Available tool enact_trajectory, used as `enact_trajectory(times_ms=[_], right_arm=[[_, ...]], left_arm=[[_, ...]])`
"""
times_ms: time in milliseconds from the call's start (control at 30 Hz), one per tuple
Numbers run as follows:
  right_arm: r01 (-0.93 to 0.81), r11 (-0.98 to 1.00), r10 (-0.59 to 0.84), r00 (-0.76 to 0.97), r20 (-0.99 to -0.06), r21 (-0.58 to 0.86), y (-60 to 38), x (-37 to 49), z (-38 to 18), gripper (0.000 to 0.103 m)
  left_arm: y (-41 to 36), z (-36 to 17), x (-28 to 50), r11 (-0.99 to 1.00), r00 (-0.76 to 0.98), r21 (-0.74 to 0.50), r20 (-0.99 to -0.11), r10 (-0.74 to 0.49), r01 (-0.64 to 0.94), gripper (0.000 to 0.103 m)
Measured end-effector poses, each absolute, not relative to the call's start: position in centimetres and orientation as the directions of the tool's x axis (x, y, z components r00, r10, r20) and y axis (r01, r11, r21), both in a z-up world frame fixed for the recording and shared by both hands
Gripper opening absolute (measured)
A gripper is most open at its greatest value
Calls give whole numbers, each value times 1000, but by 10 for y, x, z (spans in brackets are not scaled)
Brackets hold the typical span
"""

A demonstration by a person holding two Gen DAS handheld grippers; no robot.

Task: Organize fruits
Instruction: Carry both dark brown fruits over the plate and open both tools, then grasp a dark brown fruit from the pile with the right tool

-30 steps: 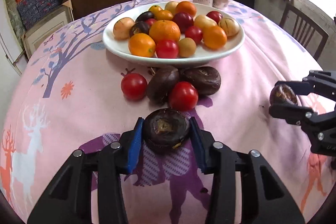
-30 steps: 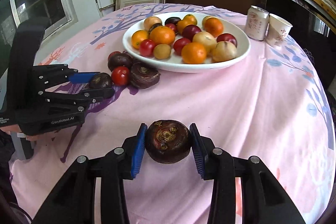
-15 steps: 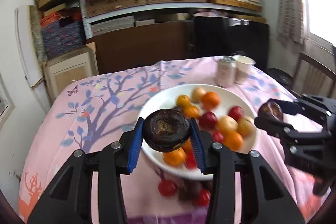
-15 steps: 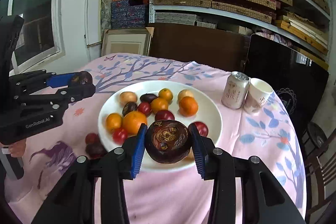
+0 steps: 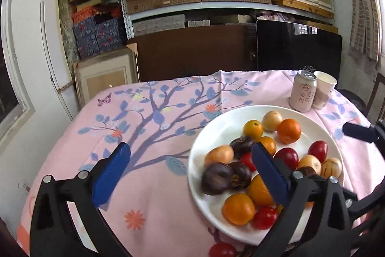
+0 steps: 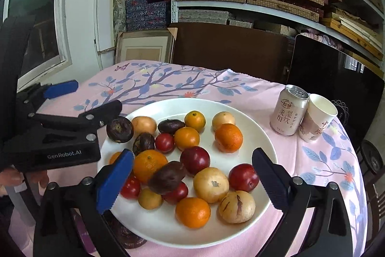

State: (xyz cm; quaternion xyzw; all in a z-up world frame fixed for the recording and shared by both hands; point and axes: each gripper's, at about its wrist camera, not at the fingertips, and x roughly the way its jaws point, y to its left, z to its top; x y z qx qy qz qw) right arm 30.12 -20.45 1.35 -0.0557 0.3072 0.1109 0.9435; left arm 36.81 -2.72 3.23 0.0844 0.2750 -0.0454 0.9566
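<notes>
Black left gripper (image 6: pixel 96 102) "GenRobot.AI", jaws just sprung apart, empty | right gripper (image 6: pixel 192 175) likewise | can (image 6: pixel 287 111) Chinese lettering

Mixed fruits (image 6: pixel 195 158) heaped on white plate (image 6: pixel 262 136); dark fruit (image 6: pixel 167 177) atop.

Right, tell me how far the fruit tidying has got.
Done: nearly all the fruit sits on the white plate. In hand: nothing; the left gripper and right gripper have just been opening, with nothing pressed between their fingers, and one dark fruit and a second dark fruit lie loose on the plate. Left: a red tomato and a last dark fruit on the tablecloth by the plate's near rim.
</notes>
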Motion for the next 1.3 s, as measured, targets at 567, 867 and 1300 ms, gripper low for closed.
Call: enact_trajectory(times_ms=[567,867,1300], right_arm=[[-313,949,167,584,-795,-31,-176,243,-56,99],[-284,949,277,556,-784,134,-173,265,-58,96],[-223,974,157,599,-785,24,-149,253,-55,48]], left_arm=[[23,-19,277,957,735,187,-677,-36,220,99],[8,-29,259,915,735,259,-676,-57,308,99],[2,-28,279,898,768,348,-640,18,269,99]])
